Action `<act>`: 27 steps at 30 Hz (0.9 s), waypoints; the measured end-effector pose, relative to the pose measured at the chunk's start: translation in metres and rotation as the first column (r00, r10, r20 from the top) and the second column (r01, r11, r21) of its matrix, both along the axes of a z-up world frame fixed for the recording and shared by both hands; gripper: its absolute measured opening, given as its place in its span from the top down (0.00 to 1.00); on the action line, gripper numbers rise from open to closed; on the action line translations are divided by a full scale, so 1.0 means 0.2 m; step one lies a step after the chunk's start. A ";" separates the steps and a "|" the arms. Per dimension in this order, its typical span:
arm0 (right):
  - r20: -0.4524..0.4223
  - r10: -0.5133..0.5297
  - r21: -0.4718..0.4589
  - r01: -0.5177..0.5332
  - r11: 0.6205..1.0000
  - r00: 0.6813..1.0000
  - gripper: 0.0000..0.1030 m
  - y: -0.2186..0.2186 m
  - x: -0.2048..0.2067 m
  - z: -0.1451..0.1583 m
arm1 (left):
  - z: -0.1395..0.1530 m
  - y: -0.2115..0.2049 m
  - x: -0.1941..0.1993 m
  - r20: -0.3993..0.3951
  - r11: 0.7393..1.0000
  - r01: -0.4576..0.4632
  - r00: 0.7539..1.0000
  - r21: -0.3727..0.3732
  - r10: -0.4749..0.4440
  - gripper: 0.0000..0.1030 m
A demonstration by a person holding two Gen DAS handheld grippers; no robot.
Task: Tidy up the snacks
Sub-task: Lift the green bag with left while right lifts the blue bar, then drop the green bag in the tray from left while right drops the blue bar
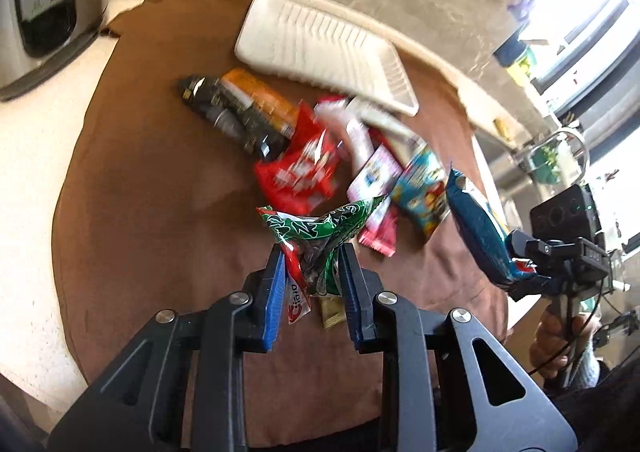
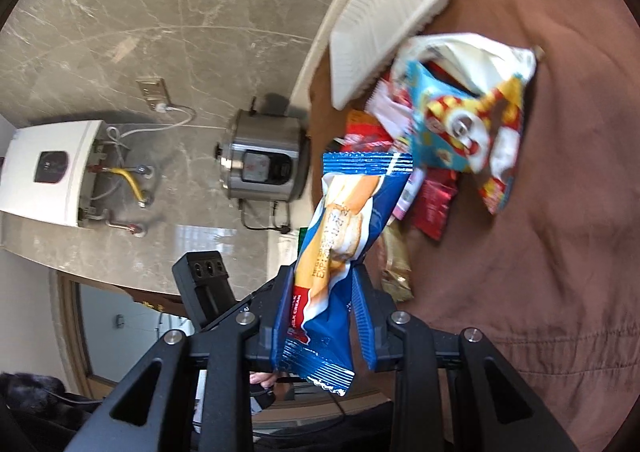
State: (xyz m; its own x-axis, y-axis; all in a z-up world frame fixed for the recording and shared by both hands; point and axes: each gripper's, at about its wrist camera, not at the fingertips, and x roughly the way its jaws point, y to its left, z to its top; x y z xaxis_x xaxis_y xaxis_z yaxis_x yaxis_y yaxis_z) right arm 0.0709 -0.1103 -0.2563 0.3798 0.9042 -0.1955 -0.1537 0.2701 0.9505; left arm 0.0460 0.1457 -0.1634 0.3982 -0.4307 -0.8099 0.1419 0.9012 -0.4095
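1. The green snack packet [image 1: 320,228] is pinched between the blue pads of the left tongs [image 1: 312,264]. It is crumpled at the waist and appears to hang clear of the brown cloth [image 1: 160,192] that covers the desk.
2. The blue biscuit packet [image 2: 344,220] is clamped in the right tongs [image 2: 324,284]. The pads grip it below its middle; its long upper part sticks out ahead of the tongs and its short crimped end trails back toward the handle. In the left wrist view the same packet hangs at the right edge, near the hand [image 1: 560,340] that carries those tongs.
3. So both tongs are closed on a packet, and neither packet has been set down anywhere.
4. The white tray [image 1: 324,52] lies at the far side of the cloth. As far as both views show, it holds nothing yet.
5. Between the tray and the left tongs lies the loose heap: a dark packet [image 1: 232,116] and an orange packet [image 1: 260,96] at the far left, a red packet [image 1: 300,176] in the middle, a pink packet [image 1: 372,172] and a light blue cartoon packet [image 1: 420,188] to the right.
6. A small gold packet [image 1: 332,310] lies on the cloth just behind the left pads.
7. My reading: the sorting has hardly begun. Two packets are in hand, and most snacks lie unsorted near the tray. Presumably the tray is where they go, though nothing confirms that.
8. A rice cooker [image 1: 44,12] stands at the far left, off the cloth.
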 end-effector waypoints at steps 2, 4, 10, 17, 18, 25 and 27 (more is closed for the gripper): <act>0.017 0.002 0.013 -0.002 1.000 1.000 0.69 -0.02 0.02 0.04 | 0.06 -0.01 0.03 0.020 1.000 0.008 1.000 -0.015 -0.008 0.77; 0.034 0.002 0.029 -0.003 1.000 0.999 0.69 -0.05 0.05 0.09 | 0.12 -0.04 0.06 0.035 1.000 0.010 0.999 -0.029 -0.009 0.77; 0.082 0.001 0.035 -0.004 0.999 0.997 0.69 -0.13 0.18 0.23 | 0.26 -0.11 0.24 0.081 0.997 0.041 0.996 -0.073 -0.035 0.77; 0.107 -0.046 0.006 0.046 0.999 0.993 0.69 -0.19 0.43 0.38 | 0.38 -0.12 0.62 0.132 0.983 0.127 0.985 -0.130 -0.110 0.77; 0.108 -0.059 0.005 0.059 0.998 0.992 0.69 -0.20 0.47 0.40 | 0.38 -0.11 0.68 0.135 0.983 0.130 0.984 -0.127 -0.113 0.77; 0.100 -0.133 -0.034 0.137 0.990 0.986 0.69 -0.21 0.80 0.43 | 0.33 -0.05 1.13 0.136 0.979 0.150 0.982 -0.137 -0.132 0.77; 0.082 -0.148 -0.052 0.153 0.987 0.986 0.69 -0.22 0.90 0.39 | 0.26 -0.05 1.26 0.114 0.980 0.146 0.985 -0.133 -0.132 0.77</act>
State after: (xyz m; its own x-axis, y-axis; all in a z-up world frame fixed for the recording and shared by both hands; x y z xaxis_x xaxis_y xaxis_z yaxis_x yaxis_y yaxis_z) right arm 0.2515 -0.1534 -0.1777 0.5268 0.8235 -0.2105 -0.1797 0.3499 0.9194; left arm 0.2988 0.1358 -0.1113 0.4054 -0.5938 -0.6950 0.3102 0.8045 -0.5065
